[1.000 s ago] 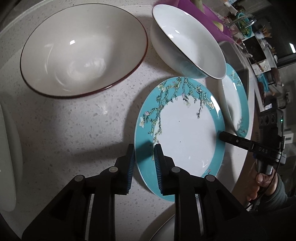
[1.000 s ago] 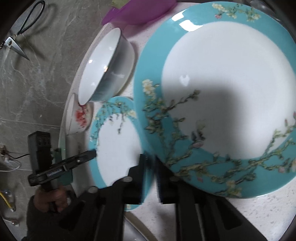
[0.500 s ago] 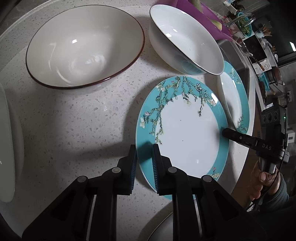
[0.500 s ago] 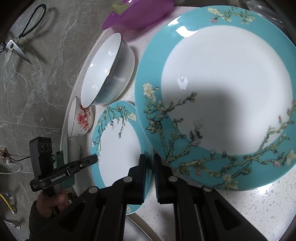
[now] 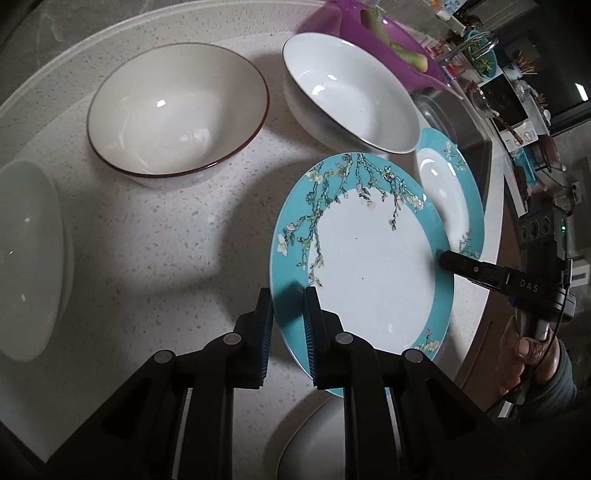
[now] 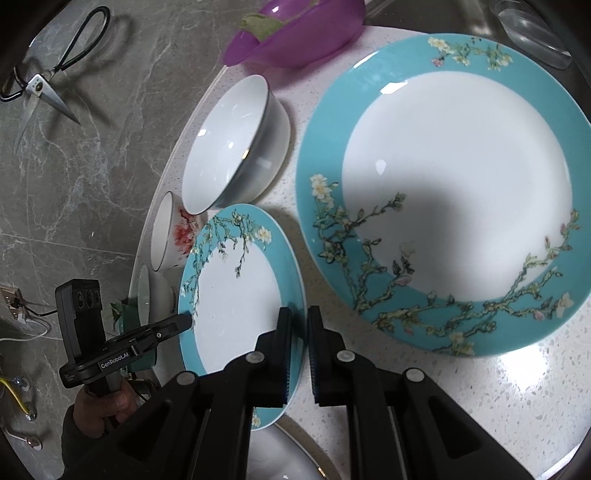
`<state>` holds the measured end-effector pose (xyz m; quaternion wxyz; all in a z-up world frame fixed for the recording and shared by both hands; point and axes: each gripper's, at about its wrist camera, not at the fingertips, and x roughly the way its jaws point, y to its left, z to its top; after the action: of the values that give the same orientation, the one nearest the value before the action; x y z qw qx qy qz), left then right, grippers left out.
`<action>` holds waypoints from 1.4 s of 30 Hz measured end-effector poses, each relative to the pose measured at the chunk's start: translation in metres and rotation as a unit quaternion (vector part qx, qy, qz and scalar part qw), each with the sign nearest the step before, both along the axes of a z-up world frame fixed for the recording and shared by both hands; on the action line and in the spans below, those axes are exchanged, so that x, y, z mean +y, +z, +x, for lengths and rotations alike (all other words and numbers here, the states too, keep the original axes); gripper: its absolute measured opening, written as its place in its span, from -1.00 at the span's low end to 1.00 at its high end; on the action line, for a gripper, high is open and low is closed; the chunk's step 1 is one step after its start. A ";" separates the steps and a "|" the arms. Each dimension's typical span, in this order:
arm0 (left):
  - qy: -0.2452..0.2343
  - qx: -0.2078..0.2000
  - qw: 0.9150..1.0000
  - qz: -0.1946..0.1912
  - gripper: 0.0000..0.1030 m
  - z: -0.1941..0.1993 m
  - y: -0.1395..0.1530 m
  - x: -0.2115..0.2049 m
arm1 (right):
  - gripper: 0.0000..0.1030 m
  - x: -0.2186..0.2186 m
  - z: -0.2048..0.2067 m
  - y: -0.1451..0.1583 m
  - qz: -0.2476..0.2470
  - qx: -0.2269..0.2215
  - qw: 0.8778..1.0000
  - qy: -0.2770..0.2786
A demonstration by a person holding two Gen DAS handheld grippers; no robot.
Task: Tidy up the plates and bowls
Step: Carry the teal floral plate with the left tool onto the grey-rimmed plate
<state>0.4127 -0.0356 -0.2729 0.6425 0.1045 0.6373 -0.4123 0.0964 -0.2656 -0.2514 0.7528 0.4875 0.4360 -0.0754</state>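
Note:
A small teal plate with blossom branches (image 5: 369, 266) is held between both grippers. My left gripper (image 5: 287, 325) is shut on its near rim. My right gripper (image 6: 298, 343) is shut on the opposite rim of the same plate (image 6: 236, 306) and also shows in the left wrist view (image 5: 448, 260). The plate is lifted and tilted above the white speckled counter (image 5: 155, 236). A larger teal blossom plate (image 6: 454, 184) lies flat on the counter beside it; it shows in the left view (image 5: 456, 184) behind the small one.
A brown-rimmed bowl (image 5: 177, 114) and a white bowl (image 5: 351, 92) stand at the back. A white dish (image 5: 26, 258) lies left, another white dish (image 5: 317, 443) below. A purple bowl (image 6: 295, 33), scissors (image 6: 40, 81) and a red-flowered cup (image 6: 173, 232) lie around.
Both grippers have lifted the small teal plate off the counter and drawn it back, away from the bowls. The large plate has stayed put.

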 end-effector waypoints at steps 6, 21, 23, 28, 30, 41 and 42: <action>0.006 -0.012 1.000 -0.003 -0.73 -0.018 0.020 0.018 | -0.78 0.009 -0.005 0.008 0.000 -0.008 1.000 0.008; 0.029 -0.006 1.000 -0.004 -0.72 -0.100 0.036 0.090 | -0.78 0.052 -0.048 0.025 -0.003 -0.002 0.999 0.047; 0.032 -0.002 0.999 -0.003 -0.72 -0.111 0.033 0.101 | -0.78 0.059 -0.054 0.024 -0.002 0.003 0.999 0.053; 0.038 0.005 0.999 0.005 -0.72 -0.136 0.025 0.124 | -0.78 0.077 -0.069 0.019 -0.003 0.012 0.998 0.064; 0.039 0.006 0.999 0.006 -0.72 -0.141 0.021 0.132 | -0.78 0.082 -0.074 0.015 -0.002 0.017 0.998 0.066; 0.036 0.002 0.999 0.017 -0.71 -0.163 0.009 0.146 | -0.77 0.100 -0.086 -0.002 -0.006 0.037 0.996 0.076; 0.036 0.001 0.999 0.017 -0.71 -0.164 0.009 0.148 | -0.77 0.101 -0.087 -0.002 -0.005 0.039 0.996 0.077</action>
<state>0.2491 0.1119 -0.2637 0.6542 0.0924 0.6484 -0.3782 0.0098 -0.1650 -0.2538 0.7415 0.4448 0.5008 -0.0381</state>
